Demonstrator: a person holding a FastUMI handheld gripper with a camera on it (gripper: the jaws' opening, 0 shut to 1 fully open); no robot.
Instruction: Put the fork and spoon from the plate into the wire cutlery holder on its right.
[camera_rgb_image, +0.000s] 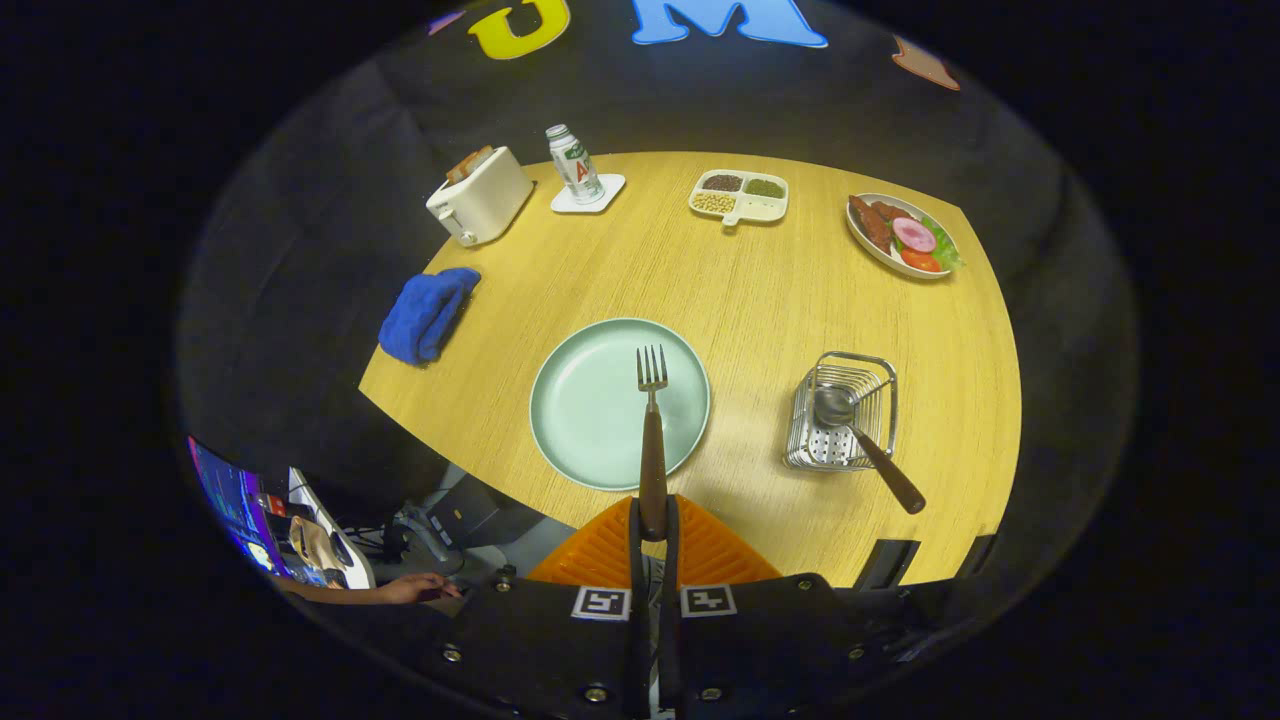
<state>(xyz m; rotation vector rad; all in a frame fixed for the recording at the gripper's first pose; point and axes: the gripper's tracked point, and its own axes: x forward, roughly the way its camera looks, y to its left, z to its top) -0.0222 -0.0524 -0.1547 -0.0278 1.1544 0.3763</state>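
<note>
We log the tool (652, 525) with both fingers clamped on the brown handle of the fork (652, 420), its tines pointing ahead over the pale green plate (575, 400). To the plate's right on the wooden surface (760, 290), the wire cutlery holder (842, 425) contains the spoon (860, 440), handle leaning out over its rim.

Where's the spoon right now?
In the gripper view, the spoon sits in the wire cutlery holder right of the plate, handle leaning out; the gripper is shut on the fork.
</note>
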